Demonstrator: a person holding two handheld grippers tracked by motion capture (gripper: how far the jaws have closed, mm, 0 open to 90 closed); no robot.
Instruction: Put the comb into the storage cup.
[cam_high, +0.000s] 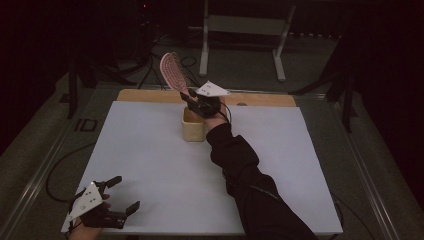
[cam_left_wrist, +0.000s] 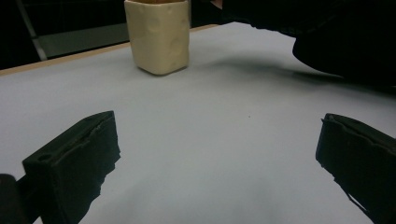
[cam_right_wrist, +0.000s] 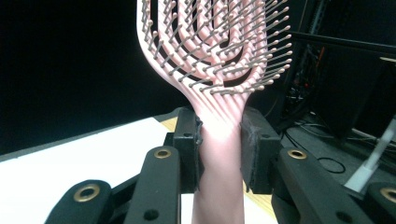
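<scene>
Pink hairbrush (cam_right_wrist: 219, 154) clamped in right claw (cam_right_wrist: 219, 149) above cream cup (cam_high: 193, 126), left claw (cam_left_wrist: 219, 154) wide, no writing legible

In the right gripper view, the right gripper (cam_right_wrist: 219, 147) clamps a pink hairbrush (cam_right_wrist: 217, 70) by the neck, just where the handle widens into the head. Both black pads press flat against the pink plastic, one on each side, and the handle runs down between the jaw arms to the bottom edge. The brush stands nearly upright, its slotted head fanning above the jaws, bristles with small rounded tips pointing toward the camera and to the right. Behind the left jaw lies the white table surface (cam_right_wrist: 93, 154), with a strip of wooden edge (cam_right_wrist: 169, 124) just beyond it. To the right, dark stands and cables (cam_right_wrist: 327, 163) sit on the floor.
</scene>
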